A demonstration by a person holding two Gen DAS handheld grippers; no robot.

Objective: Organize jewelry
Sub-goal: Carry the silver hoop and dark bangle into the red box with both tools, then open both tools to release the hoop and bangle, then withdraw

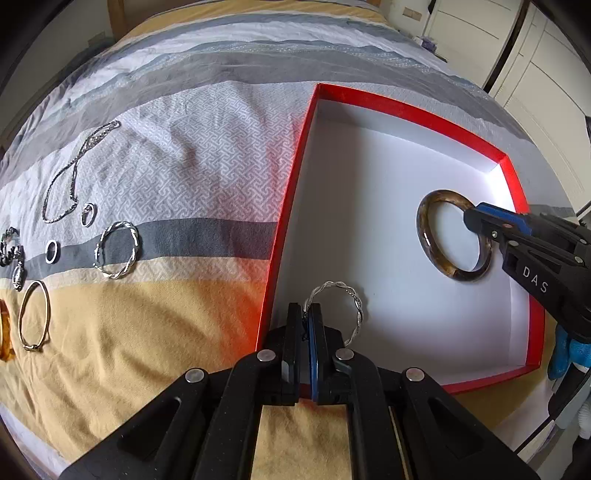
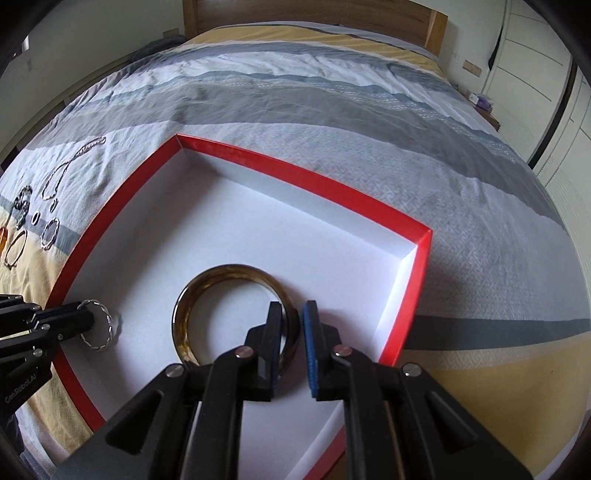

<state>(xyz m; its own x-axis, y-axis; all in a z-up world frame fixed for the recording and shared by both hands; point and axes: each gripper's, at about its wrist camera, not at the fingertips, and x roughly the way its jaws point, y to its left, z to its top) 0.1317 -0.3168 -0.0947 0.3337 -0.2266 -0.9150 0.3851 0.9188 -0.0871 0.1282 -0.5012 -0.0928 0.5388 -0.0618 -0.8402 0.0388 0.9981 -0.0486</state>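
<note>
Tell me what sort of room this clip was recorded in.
Most likely a bedroom. The work surface is a bed with a striped duvet and a wooden headboard; white wardrobe doors line the wall beside it. A red-rimmed box lies on the covers.

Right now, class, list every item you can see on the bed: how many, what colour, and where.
Box: one, red rim, white inside, on the bed.
Brown bangle: one, lying in the box, rim between the open right gripper's fingers.
Twisted bangles: two, silver; one in the left gripper over the box, one on the bedspread.
Chain: one, silver, left of the box.
Small rings: two, silver, by the chain.
Thin bangle: one, gold-toned, bedspread.
Amber bangle: one, at the left edge.
Bedspread: striped grey, white, yellow.
Left gripper: shut.
Right gripper: open.
</note>
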